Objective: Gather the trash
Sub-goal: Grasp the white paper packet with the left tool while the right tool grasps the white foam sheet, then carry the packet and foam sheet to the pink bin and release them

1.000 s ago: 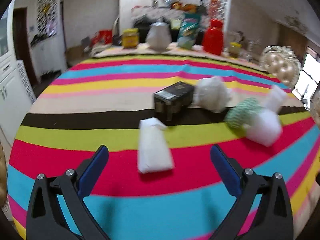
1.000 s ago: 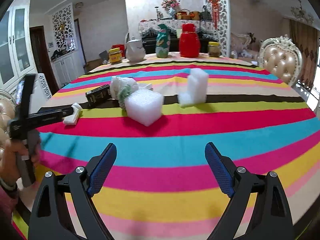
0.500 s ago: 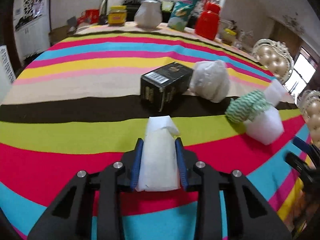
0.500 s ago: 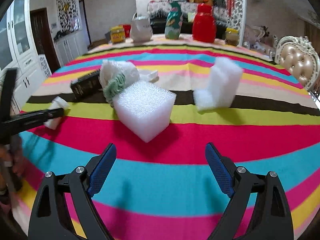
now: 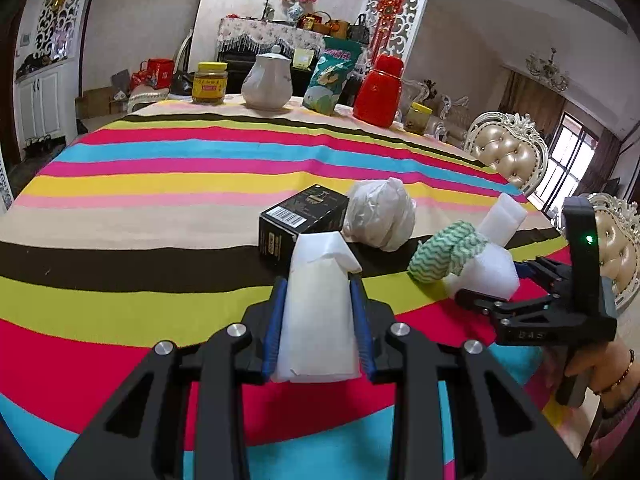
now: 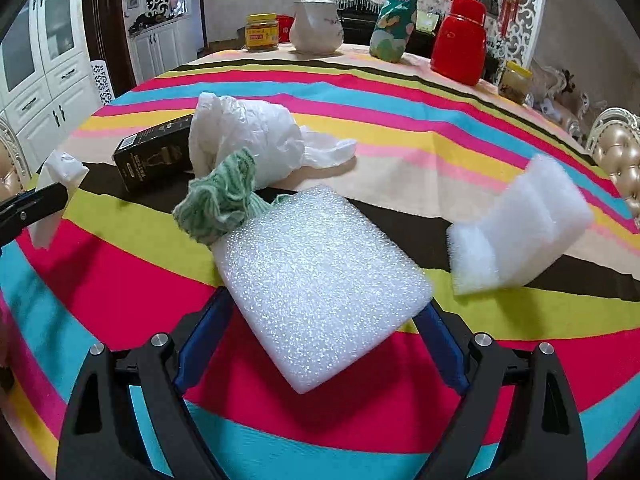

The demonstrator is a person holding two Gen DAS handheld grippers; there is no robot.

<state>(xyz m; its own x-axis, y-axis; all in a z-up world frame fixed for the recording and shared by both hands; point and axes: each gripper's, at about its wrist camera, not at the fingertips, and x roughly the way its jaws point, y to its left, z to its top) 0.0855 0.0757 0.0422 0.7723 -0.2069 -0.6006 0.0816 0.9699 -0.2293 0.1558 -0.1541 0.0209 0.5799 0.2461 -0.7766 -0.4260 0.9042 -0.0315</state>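
My left gripper [image 5: 318,282] is shut on a white folded paper packet [image 5: 316,320], held just above the striped tablecloth [image 5: 160,184]. In the right wrist view the packet [image 6: 60,176] shows at the far left. My right gripper [image 6: 324,304] straddles a white foam block [image 6: 320,276]; its jaws are closing, and the pads stand at the block's sides without pressing. A green-and-white cloth [image 6: 218,200] leans on the block's far corner. Behind lie a crumpled white plastic bag [image 6: 248,132], a black box [image 6: 154,156] and a second white foam piece [image 6: 520,240].
At the table's far edge stand a yellow-lidded jar [image 5: 209,88], a white teapot [image 5: 267,84], a green snack bag [image 5: 330,84] and a red container [image 5: 378,92]. Padded chairs [image 5: 508,152] line the right side. A person's hand [image 5: 592,364] holds the right gripper.
My left gripper shut on the white packet and tilted up with it. The right gripper moved forward and down until the foam block sat between its jaws, which narrowed slightly.
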